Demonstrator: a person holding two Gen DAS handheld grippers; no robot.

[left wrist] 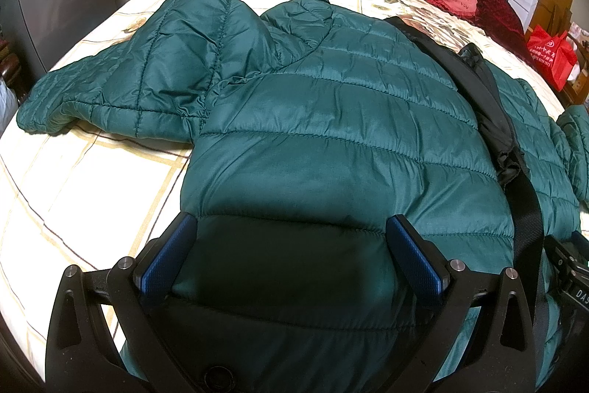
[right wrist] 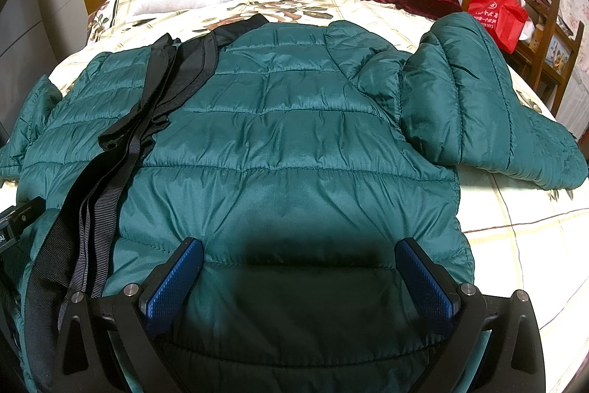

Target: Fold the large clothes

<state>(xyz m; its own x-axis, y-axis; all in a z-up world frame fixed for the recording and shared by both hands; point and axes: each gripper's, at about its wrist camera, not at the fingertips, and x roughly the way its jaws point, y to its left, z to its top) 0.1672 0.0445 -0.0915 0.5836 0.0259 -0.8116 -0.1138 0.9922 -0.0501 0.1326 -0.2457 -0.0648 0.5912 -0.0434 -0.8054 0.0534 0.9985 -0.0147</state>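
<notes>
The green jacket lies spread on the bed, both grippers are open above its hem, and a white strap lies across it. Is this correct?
Not quite: the strap is black, not white, as the right wrist view shows. The green jacket does lie spread on the bed, with both grippers open.

One dark green quilted puffer jacket [right wrist: 294,135], spread flat across the bed, fills the centre of both views. A sleeve [left wrist: 121,87] extends toward the left edge of the left view; the other sleeve [right wrist: 489,113] lies at right in the right view.
</notes>
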